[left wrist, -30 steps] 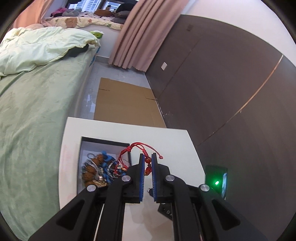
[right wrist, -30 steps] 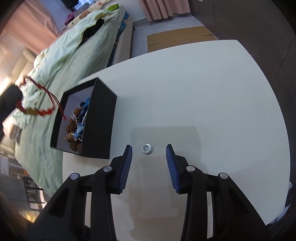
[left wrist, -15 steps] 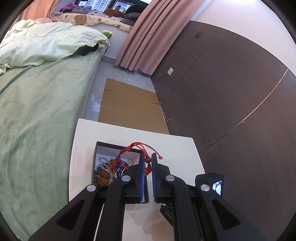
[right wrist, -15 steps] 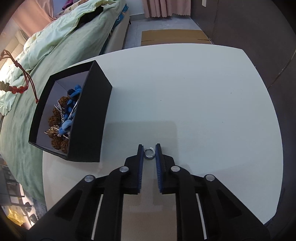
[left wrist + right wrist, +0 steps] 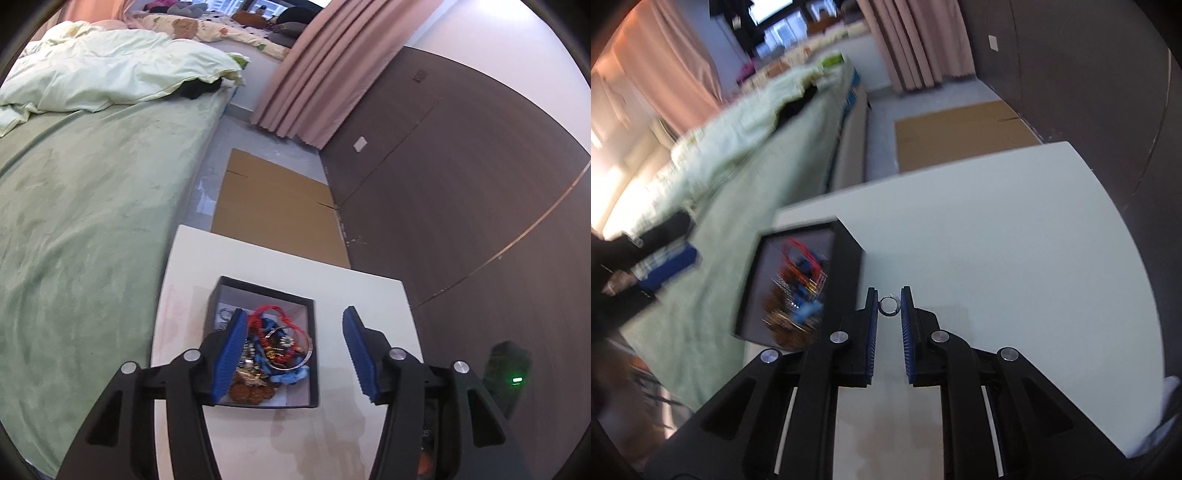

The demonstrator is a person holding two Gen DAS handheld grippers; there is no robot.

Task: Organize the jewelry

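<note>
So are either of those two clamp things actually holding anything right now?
The right gripper pinches a small silver ring by its outer edges. The left gripper is opening with nothing between its fingers, above the jewelry box.

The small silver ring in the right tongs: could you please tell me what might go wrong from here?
1. The ring is pinched only at the very tips of the right tongs, so it could slip out onto the white table.
2. The black box is already piled with tangled jewelry, so the ring may get buried in it.
3. The left tongs, now opening with nothing between them, hang over the box, and the two tongs could collide.
</note>
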